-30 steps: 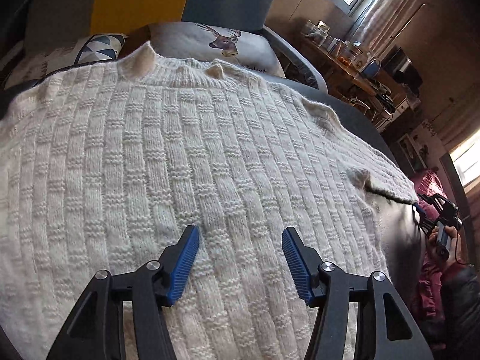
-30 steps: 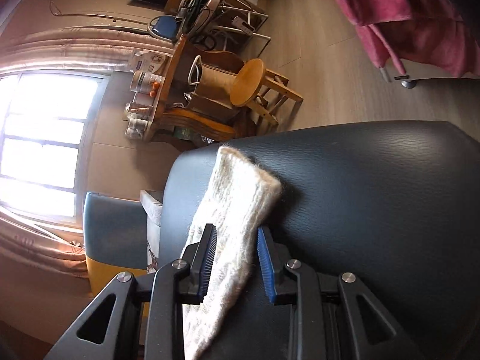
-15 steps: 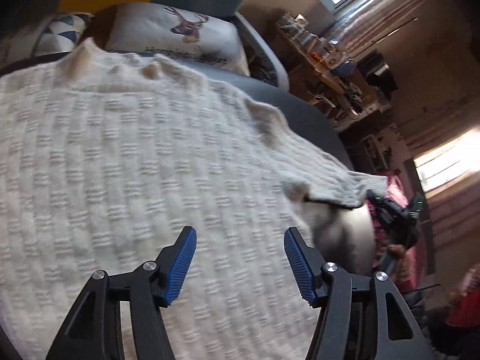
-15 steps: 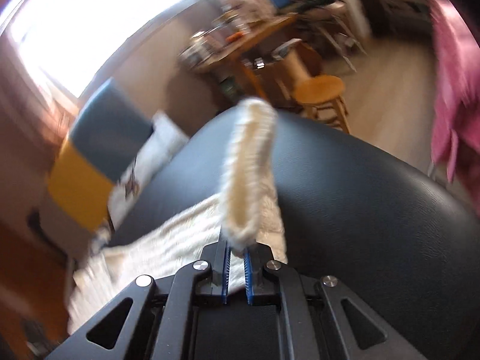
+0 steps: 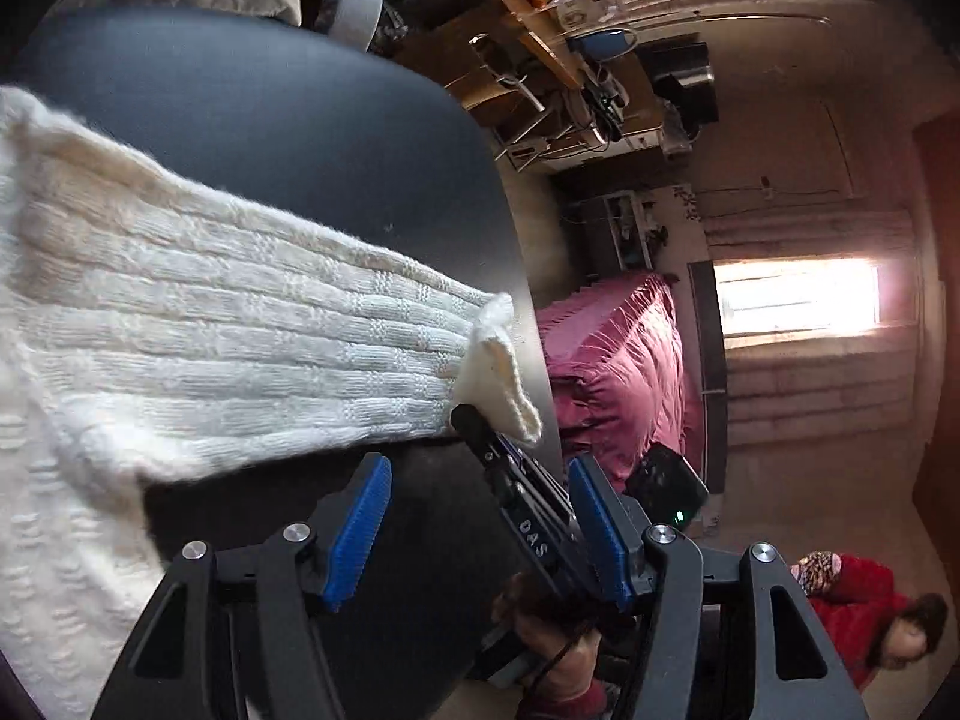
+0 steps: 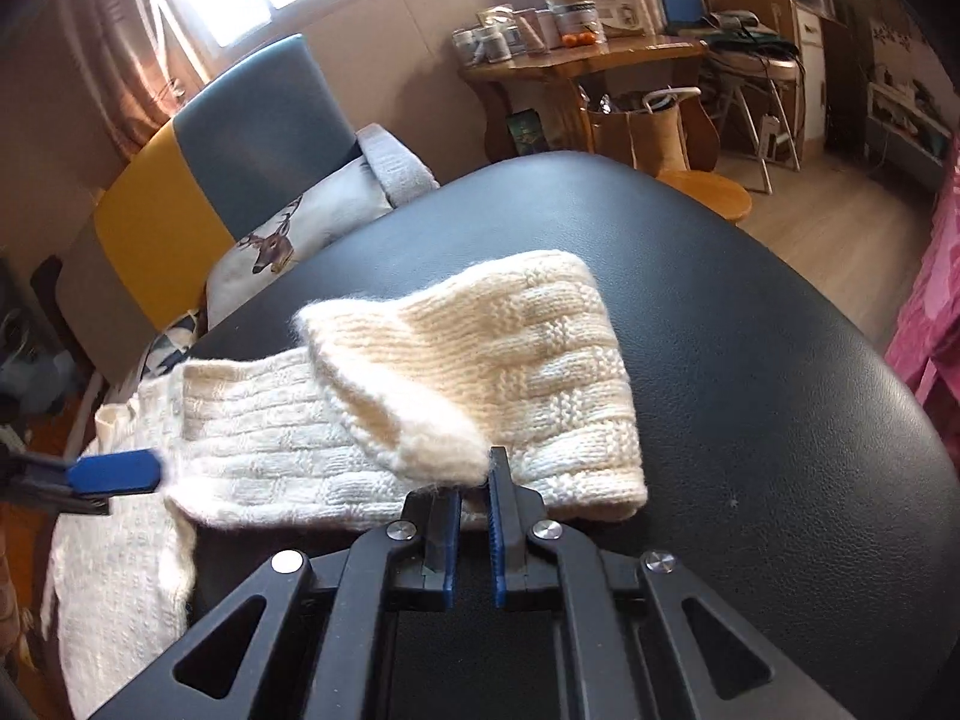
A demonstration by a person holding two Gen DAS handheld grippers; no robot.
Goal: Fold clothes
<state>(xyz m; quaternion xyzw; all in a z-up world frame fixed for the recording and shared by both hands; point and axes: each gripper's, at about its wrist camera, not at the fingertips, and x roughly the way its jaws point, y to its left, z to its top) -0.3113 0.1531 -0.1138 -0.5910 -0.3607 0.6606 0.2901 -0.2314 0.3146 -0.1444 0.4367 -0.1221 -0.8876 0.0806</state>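
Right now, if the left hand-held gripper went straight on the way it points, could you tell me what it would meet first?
Probably the right hand-held gripper holding the sweater sleeve, which crosses between the left hand-held gripper's open jaws; depth is unclear.

A dark, smooth, padded surface with a rounded edge carries a cream knitted sweater. The sweater's body lies flat toward the surface's left side. One sleeve stretches out from the body across the middle of the surface, its cuff end doubled back over itself.
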